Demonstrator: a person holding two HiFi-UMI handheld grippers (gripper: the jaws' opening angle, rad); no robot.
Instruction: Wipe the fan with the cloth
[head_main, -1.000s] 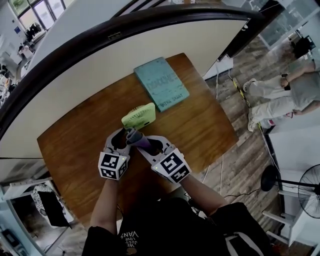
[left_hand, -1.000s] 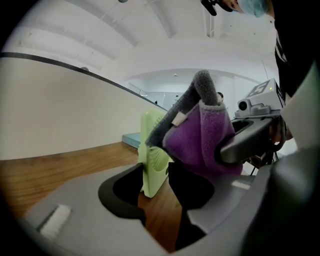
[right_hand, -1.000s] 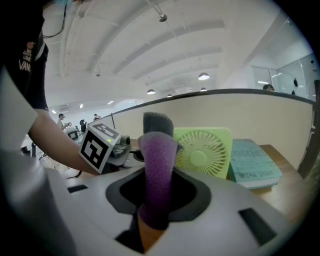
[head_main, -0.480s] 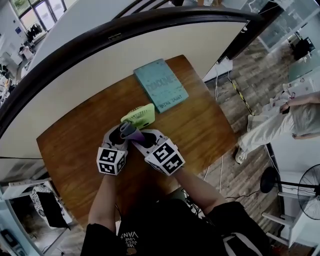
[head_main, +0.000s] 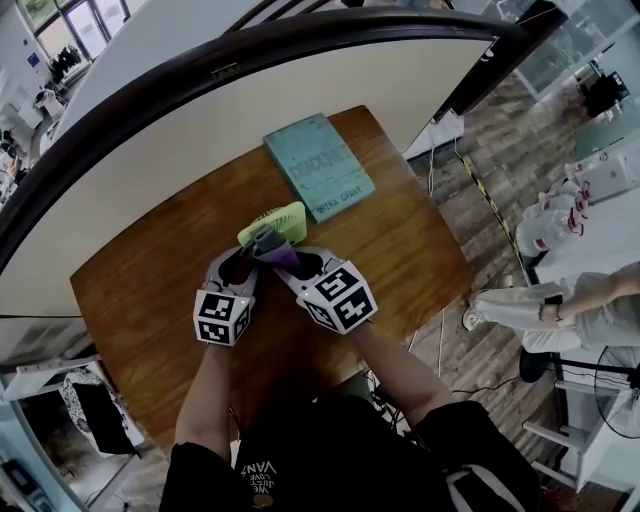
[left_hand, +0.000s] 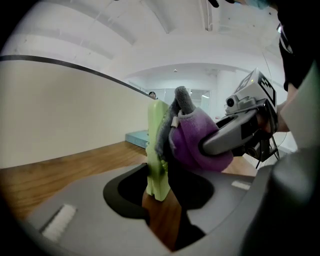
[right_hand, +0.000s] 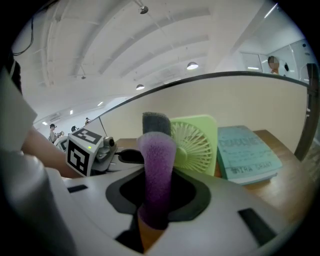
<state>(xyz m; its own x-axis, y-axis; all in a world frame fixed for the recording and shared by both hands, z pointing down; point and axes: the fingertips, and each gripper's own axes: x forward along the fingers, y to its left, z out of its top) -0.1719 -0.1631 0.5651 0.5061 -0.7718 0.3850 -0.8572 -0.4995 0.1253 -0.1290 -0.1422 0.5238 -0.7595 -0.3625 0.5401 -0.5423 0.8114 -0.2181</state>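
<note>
The right claw (right_hand: 157, 192) is clamped on the cloth (right_hand: 156, 165), a purple and grey roll that stands up between its jaws. Over the past second this claw has slid forward and a little to the left. The cloth was short of the fan's lower edge. It now lies against the grille, and the left gripper view shows purple pile pressed to the green face.

Just beside it, the left claw (left_hand: 159, 182) has the fan (right_hand: 195, 145) by its lower end. The thin body is seen edge-on between jaws that stand wide and have just been closing on it, so this reads as a firm hold. The fan has also come up: a second ago it leaned back with its grille to the ceiling, and now it stands almost upright, above the counter (head_main: 150, 290), its face turned to the cloth.

I take this as the start of a wiping pass. Contact is made near the bottom of the grille, and most of the face seems yet to be covered.

Beyond the fan a teal book (head_main: 318, 167) lies flat near the counter's far edge.
</note>
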